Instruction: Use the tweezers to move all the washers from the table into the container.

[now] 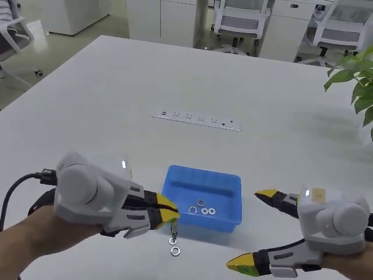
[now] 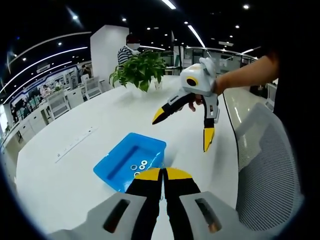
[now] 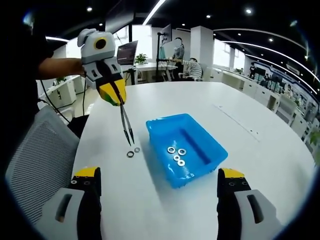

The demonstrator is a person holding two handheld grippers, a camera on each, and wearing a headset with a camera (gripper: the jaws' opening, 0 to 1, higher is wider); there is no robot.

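In the head view, the left gripper [image 1: 169, 211] sat at the lower left of the frame. Its jaws were pinched together on a thin pair of tweezers [image 1: 173, 234] that pointed down at the white table [image 1: 116, 87]. In the right gripper view the tweezers [image 3: 126, 125] hung at the upper left, tips close to two loose washers [image 3: 133, 152]. These lay on the table just left of the blue container [image 3: 165, 123]; whether the tips touched them could not be told. Four more washers, the binned washers [image 3: 176, 154], lay inside the container, at mid-frame. The right gripper [image 1: 250, 229] hovered at the lower right of the head view, jaws spread wide and holding nothing. A socket strip [image 1: 197, 121] sat above the container in that view, with a potted plant [image 1: 355, 81] at the right edge.
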